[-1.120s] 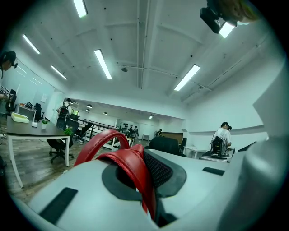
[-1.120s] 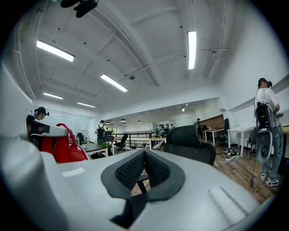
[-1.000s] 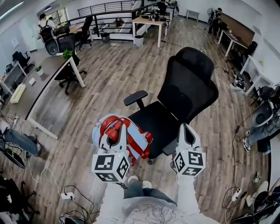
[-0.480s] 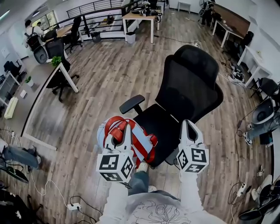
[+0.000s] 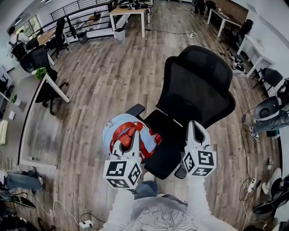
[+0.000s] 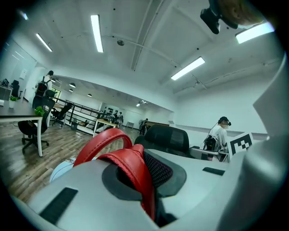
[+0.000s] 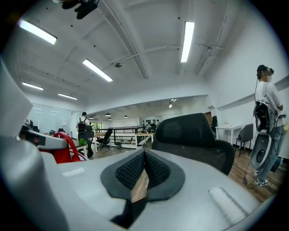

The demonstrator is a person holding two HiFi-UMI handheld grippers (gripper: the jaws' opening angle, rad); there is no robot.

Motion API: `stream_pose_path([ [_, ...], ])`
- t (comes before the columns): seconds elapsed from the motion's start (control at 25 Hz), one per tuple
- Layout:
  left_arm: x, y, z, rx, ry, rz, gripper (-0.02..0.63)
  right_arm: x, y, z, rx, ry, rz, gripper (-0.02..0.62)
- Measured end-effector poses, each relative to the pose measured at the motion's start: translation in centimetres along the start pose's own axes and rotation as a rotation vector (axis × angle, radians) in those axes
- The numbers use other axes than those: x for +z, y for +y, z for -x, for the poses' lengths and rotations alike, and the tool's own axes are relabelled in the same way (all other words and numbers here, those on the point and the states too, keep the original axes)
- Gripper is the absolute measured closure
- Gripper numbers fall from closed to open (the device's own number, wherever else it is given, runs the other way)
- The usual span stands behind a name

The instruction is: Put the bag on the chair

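Note:
A light-blue bag [image 5: 118,128] with red straps hangs from my left gripper [image 5: 135,136], just over the left front edge of the black office chair [image 5: 196,85], by its armrest [image 5: 134,109]. In the left gripper view the jaws are shut on a red strap [image 6: 132,166], and the chair's back [image 6: 167,137] shows beyond it. My right gripper [image 5: 192,126] hovers over the seat's [image 5: 165,140] right front, shut with nothing in it. In the right gripper view its pads [image 7: 156,169] meet, with the chair [image 7: 192,131] ahead and the red strap [image 7: 67,145] at the left.
Wood floor all round. A desk [image 5: 31,113] with a chair [image 5: 47,88] stands at the left, more desks [image 5: 128,11] at the back, and cables [image 5: 246,187] lie on the floor at the right. A person [image 7: 267,101] stands at the right. My feet [image 5: 148,176] are below the seat.
I have stepped closer to the chair. The left gripper has carried the bag right and forward, from beside the seat to over its left front edge. Both grippers stay shut.

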State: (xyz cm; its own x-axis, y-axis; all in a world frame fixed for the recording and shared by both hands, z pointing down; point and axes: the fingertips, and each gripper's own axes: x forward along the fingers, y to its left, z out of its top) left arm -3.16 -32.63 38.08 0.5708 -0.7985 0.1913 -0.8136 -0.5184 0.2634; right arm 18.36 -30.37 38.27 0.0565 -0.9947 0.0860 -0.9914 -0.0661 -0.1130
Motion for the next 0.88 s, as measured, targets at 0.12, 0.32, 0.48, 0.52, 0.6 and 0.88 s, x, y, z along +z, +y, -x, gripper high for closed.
stream_pose_path([
  [0.12,-0.8,0.9,-2.7,-0.034,0.044,-0.002,0.589,-1.0,-0.6,-1.8,-0.035,0.028,-0.003,0.586],
  [0.32,-2.0,2.3,-7.0,-0.087,0.106,-0.005,0.589,-2.3,-0.7,-4.9,-0.065,0.062,0.004,0.586],
  [0.48,-3.7,2.5,-9.8,-0.136,0.150,-0.001,0.589,-3.7,-0.9,-6.7,-0.074,0.081,0.008,0.585],
  [0.52,-4.2,2.4,-10.5,-0.151,0.161,0.000,0.589,-4.2,-1.1,-6.9,-0.077,0.086,0.006,0.584],
  [0.6,-5.2,2.2,-11.8,-0.180,0.187,0.004,0.589,-5.1,-1.6,-7.4,-0.093,0.100,0.000,0.584],
  [0.88,-8.2,1.1,-15.6,-0.248,0.255,0.024,0.589,-7.9,-3.0,-8.5,-0.127,0.159,-0.008,0.586],
])
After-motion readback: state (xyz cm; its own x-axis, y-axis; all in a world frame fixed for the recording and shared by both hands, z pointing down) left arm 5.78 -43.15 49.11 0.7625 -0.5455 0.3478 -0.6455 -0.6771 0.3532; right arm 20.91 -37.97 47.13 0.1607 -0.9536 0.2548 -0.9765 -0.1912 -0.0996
